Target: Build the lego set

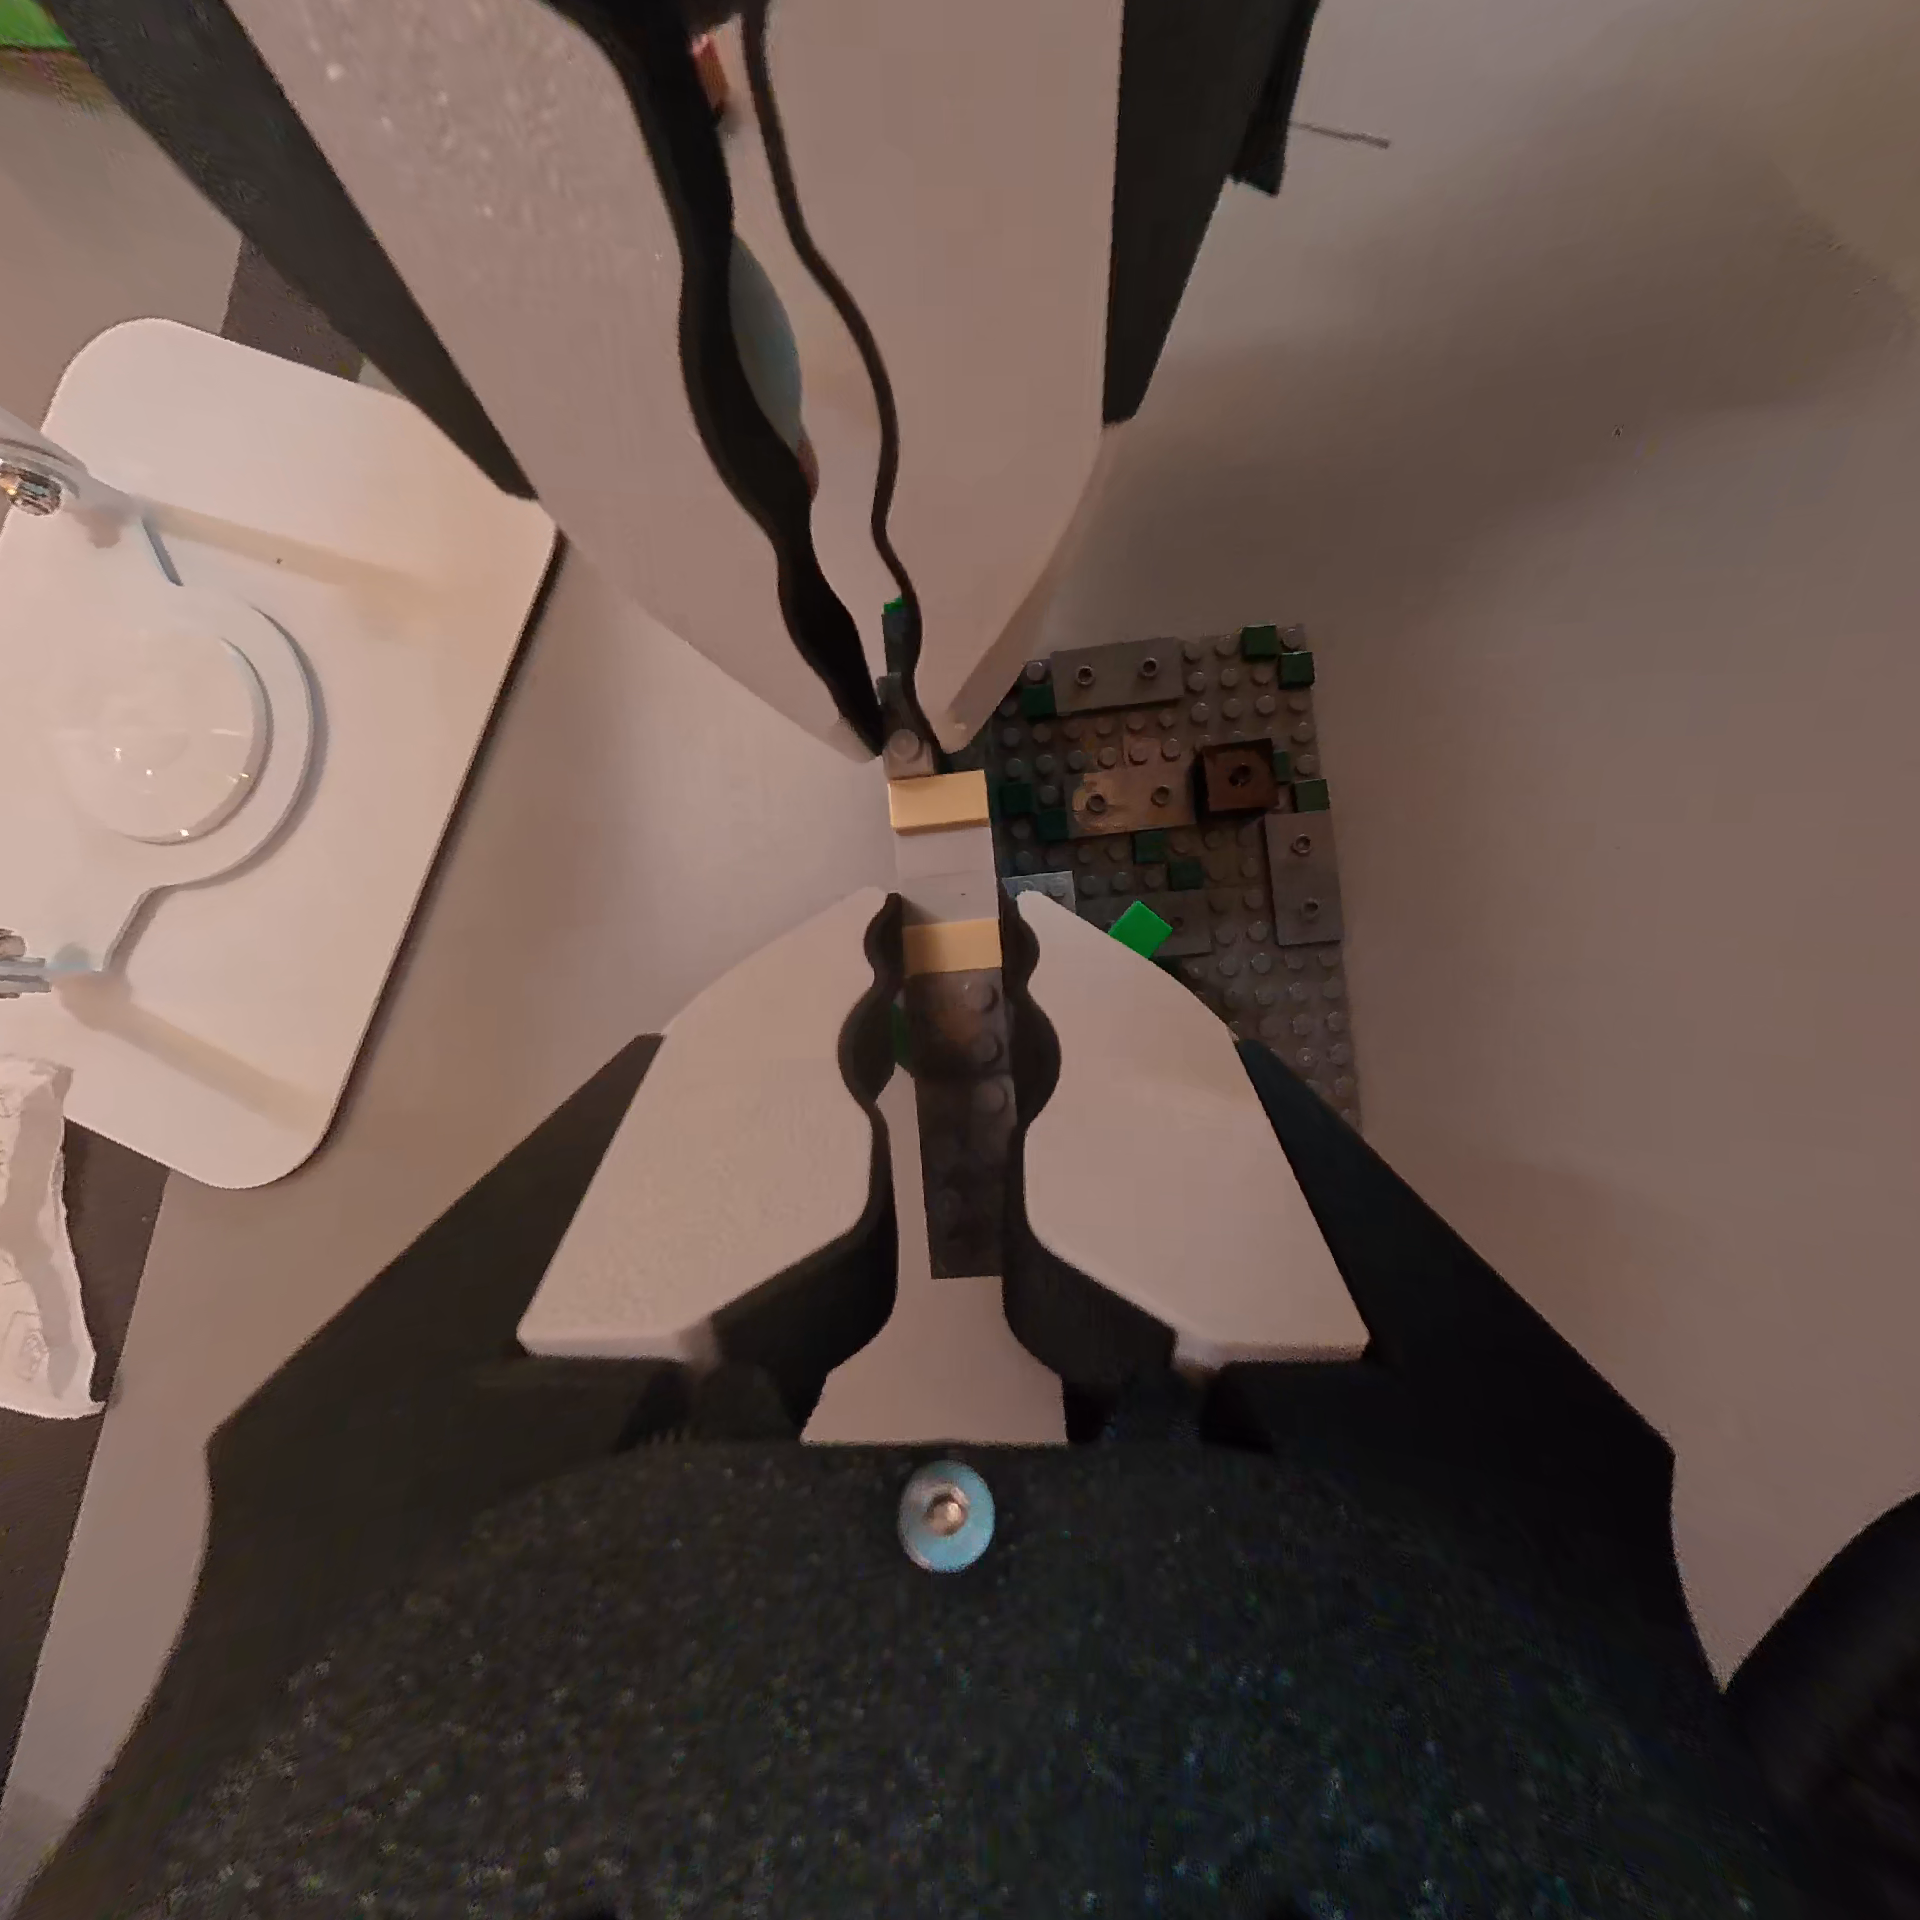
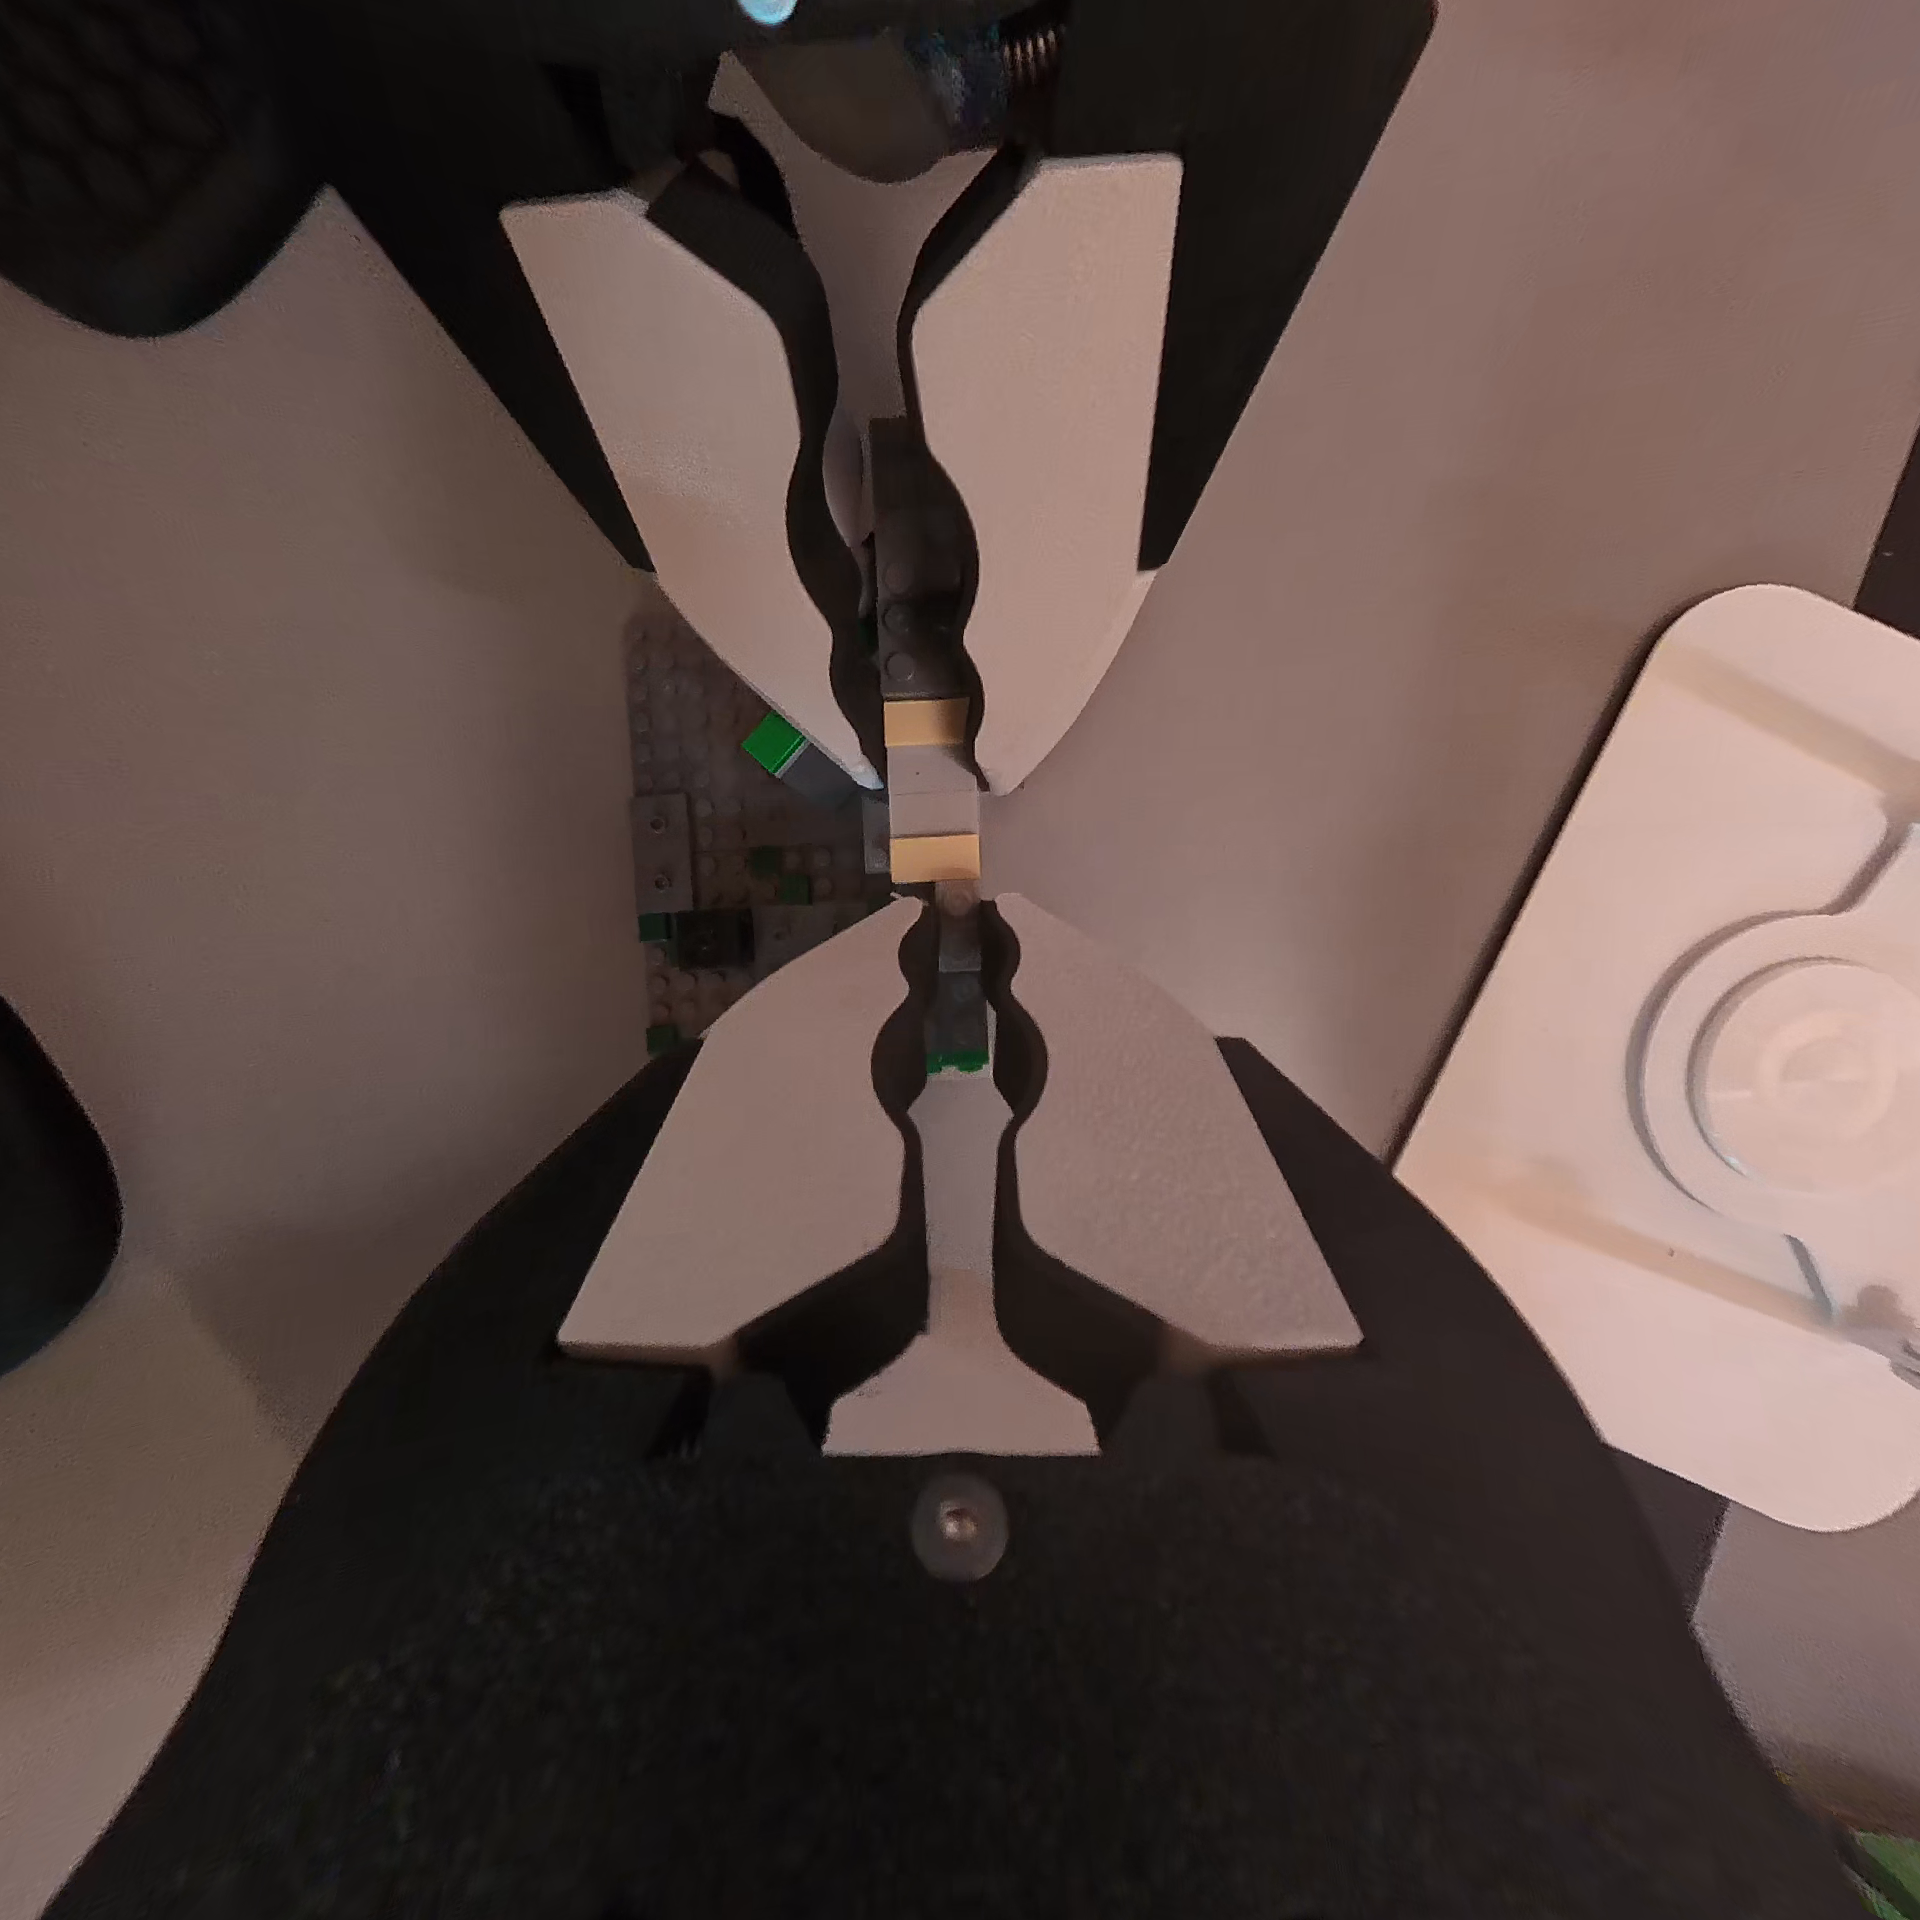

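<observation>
Evidently both grippers on lego strip (image 1: 951, 1039).

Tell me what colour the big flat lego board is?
Dark grey baseplate; it shows best in the left wrist view.

The left gripper (image 1: 951, 914) has its jaws closed on a long dark grey strip (image 1: 961, 1101) with tan tiles and a pale grey one on its far stretch. Facing it, the right gripper (image 1: 904, 717) pinches the strip's other end, where a small grey studded piece (image 1: 907, 750) shows. Just beside them on the pale worktop (image 1: 1558, 520) lies a grey baseplate (image 1: 1247, 997) (green bits and a brown square dotted over it). Off to the left sits a white stand (image 1: 291, 727) with a clear dome.
</observation>
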Demonstrator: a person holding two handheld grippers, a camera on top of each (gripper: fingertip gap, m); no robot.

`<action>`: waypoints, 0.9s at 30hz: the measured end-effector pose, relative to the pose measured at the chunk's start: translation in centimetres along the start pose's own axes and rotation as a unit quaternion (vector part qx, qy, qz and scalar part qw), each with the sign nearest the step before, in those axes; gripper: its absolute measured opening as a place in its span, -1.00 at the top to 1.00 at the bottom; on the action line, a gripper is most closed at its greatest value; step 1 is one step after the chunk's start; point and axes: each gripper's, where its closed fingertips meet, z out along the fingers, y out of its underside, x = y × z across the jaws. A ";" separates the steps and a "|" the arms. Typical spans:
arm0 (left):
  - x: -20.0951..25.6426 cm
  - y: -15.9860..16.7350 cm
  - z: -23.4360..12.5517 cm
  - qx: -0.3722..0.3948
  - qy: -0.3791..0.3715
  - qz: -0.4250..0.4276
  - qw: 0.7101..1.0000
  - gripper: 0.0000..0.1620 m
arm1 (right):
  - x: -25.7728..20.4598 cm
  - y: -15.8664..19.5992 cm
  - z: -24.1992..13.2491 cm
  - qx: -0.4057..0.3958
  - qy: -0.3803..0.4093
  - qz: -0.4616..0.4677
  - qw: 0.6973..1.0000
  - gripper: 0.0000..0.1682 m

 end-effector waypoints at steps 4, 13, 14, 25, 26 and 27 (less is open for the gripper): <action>0.0 -0.2 -0.2 0.003 -0.005 0.007 1.000 0.78 | 0.3 -1.6 -2.9 0.141 0.032 0.051 0.988 0.67; -0.3 -1.8 -3.5 0.065 -0.046 -0.013 0.997 0.79 | -0.5 2.8 -4.4 0.275 0.174 0.133 0.936 0.49; -0.2 -1.7 -4.0 0.076 -0.053 -0.021 0.996 0.78 | -0.5 3.3 -3.7 0.275 0.180 0.133 0.935 0.47; 1.4 4.0 -4.9 0.111 -0.099 -0.174 0.974 0.84 | 0.5 2.4 1.3 0.255 0.166 0.099 0.947 0.56; 1.3 4.2 -4.7 0.104 -0.103 -0.175 0.974 0.84 | 0.4 2.3 1.4 0.251 0.169 0.098 0.948 0.63; 1.0 4.4 -4.4 0.098 -0.108 -0.178 0.973 0.84 | 0.5 2.4 1.4 0.247 0.183 0.100 0.946 0.64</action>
